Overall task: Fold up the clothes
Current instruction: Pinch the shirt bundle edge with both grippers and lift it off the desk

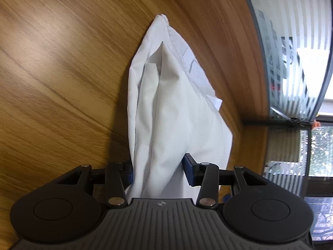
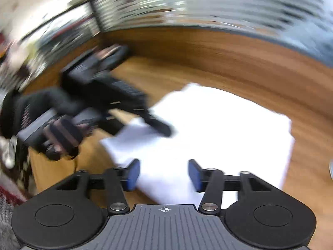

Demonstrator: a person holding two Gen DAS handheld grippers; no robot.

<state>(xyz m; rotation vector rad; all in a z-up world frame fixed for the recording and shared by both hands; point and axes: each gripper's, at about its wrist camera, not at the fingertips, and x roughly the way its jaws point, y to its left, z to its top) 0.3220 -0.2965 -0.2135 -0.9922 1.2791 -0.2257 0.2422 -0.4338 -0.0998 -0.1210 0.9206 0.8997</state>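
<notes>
Left claw (image 1: 159,171); shirt (image 1: 166,95) lengthwise ahead

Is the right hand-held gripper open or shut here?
Open: the right hand-held gripper has blue pads apart, nothing between them, above the white cloth garment.

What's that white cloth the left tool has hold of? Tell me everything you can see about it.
The white garment looks like thin woven cotton, creased into long folds. The left gripper holds a bunch of it between its blue-padded fingers, so it rises in a draped peak while its far end lies on the wooden table. A stitched seam or hem runs along one edge. In the blurred right wrist view it spreads out as a broad white shape on the table.
</notes>
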